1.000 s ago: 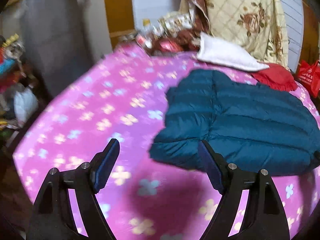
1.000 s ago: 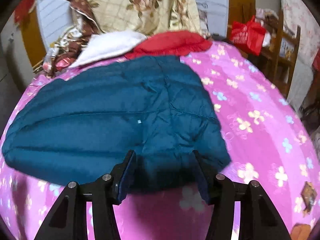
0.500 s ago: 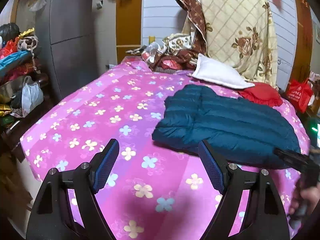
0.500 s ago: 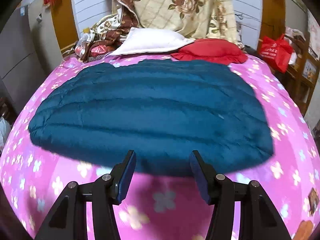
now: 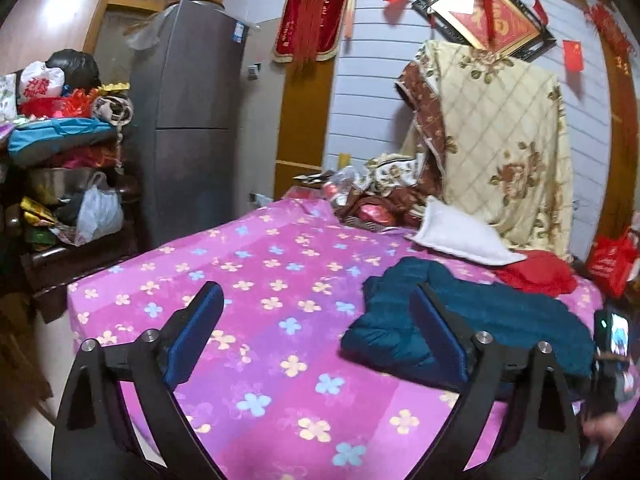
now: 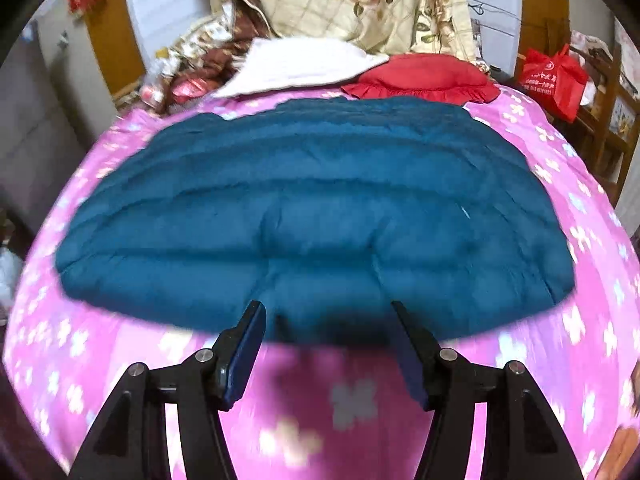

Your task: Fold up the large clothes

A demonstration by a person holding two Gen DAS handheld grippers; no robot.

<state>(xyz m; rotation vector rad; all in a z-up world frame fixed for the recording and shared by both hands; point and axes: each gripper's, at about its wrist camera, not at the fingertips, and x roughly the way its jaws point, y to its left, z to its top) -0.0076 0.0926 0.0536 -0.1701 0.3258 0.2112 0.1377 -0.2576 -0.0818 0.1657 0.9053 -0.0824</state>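
A teal quilted down jacket (image 6: 320, 216) lies folded flat on the pink flowered bed (image 6: 360, 400). In the left wrist view the jacket (image 5: 500, 312) sits at the right of the bed (image 5: 256, 280). My right gripper (image 6: 326, 312) is open and empty, held above the jacket's near edge. My left gripper (image 5: 316, 300) is open and empty, raised well back from the bed, left of the jacket. The right gripper's body shows at the right edge of the left wrist view (image 5: 612, 356).
A white pillow (image 6: 300, 64) and a red cushion (image 6: 420, 76) lie behind the jacket. A floral quilt (image 5: 500, 152) hangs on the wall. A grey fridge (image 5: 188, 120) and a cluttered shelf (image 5: 60, 168) stand left. A red bag (image 6: 552, 80) hangs at the right.
Both grippers have pulled back and lifted away from the jacket. The left view now takes in the room. The jacket lies still, and both grippers have stayed open.
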